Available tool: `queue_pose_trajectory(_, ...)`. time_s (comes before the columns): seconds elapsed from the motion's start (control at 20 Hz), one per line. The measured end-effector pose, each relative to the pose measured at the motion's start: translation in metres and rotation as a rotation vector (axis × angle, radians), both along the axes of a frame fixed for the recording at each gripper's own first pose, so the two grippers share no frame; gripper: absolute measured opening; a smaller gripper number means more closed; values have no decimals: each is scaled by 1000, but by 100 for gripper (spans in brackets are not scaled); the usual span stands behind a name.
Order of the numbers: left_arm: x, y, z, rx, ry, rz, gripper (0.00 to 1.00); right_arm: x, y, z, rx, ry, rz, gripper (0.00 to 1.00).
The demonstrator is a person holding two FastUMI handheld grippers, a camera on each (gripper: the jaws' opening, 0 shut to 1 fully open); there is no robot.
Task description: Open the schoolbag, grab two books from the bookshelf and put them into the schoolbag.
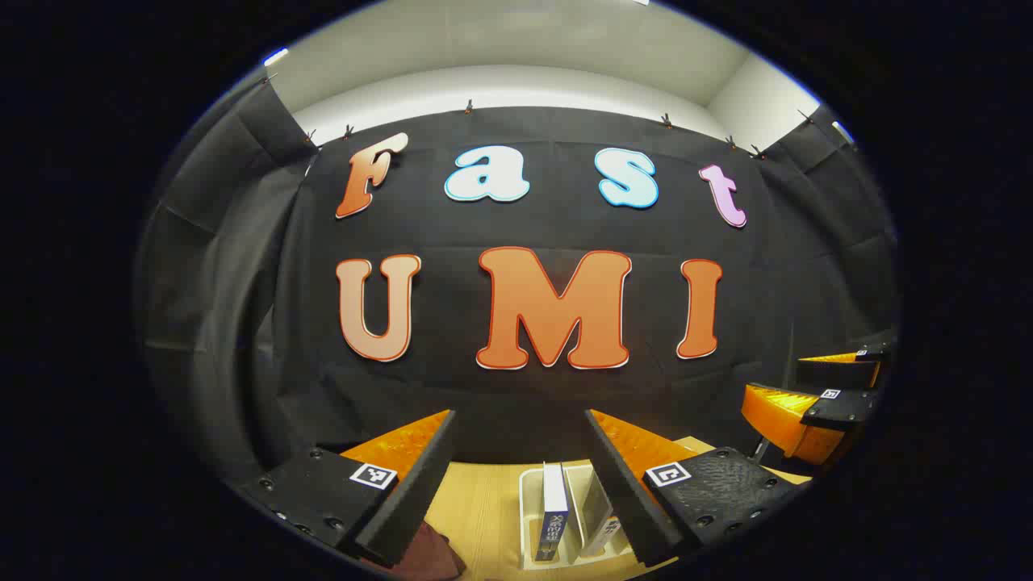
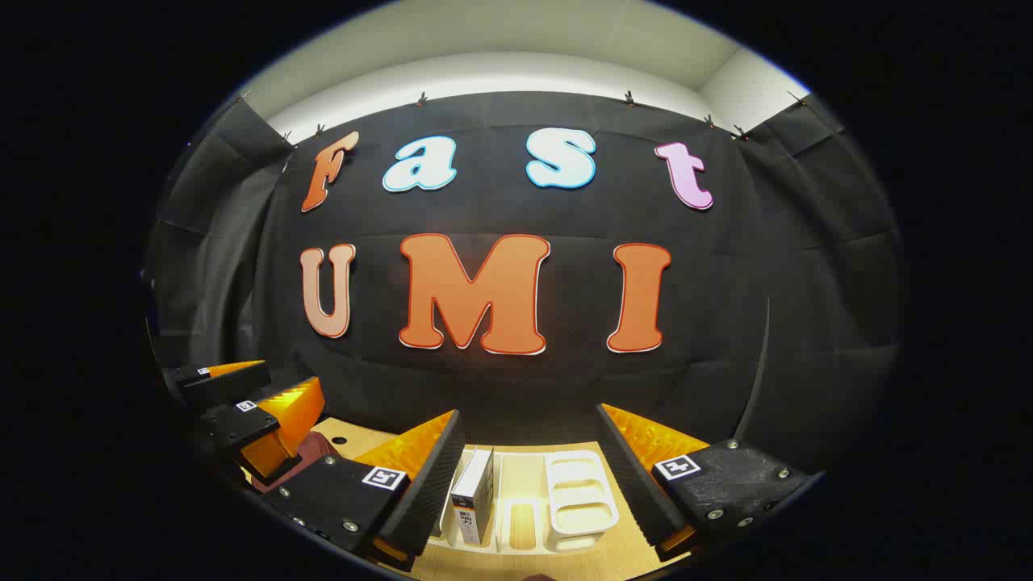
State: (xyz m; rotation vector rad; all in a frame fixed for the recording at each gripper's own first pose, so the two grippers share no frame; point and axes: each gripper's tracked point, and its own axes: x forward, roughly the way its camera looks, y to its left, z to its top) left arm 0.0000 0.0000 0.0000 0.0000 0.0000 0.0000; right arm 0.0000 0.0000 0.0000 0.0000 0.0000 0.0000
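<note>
Both hand-held grippers, left (image 1: 520,476) and right (image 2: 529,476), are wide open and empty above the tabletop (image 1: 484,504). Books (image 1: 554,510) stand upright in the rack (image 2: 581,496); we'd judge them stiff and light, so pinch the top of the spine. Bag (image 1: 424,557) lies near the left one.

A light wooden table (image 1: 484,508) stands before a white wall (image 1: 500,89).

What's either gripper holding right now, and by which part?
Nothing. Left gripper and right gripper are both open, fingers empty, above the bookshelf.

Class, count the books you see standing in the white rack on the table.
2: a blue book upright in the rack, and a paler book leaning beside it. More may be hidden behind the gripper.
</note>
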Motion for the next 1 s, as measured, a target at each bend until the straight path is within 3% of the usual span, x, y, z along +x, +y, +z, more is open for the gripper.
queue_pose_trajectory(0.05,1,-8,3,-15,-14,-13,100,3,1,0,-4,-2,6,96)
queue_pose_trajectory(0.15,1,-11,4,-18,-19,-8,95,6,3,-1,-3,-1,31,96)
queue_pose_trajectory(0.35,6,-12,2,-11,-7,30,95,11,4,-12,9,29,82,96)
queue_pose_trajectory(1.0,8,-37,-6,-2,10,50,96,15,-25,-22,0,29,76,96)
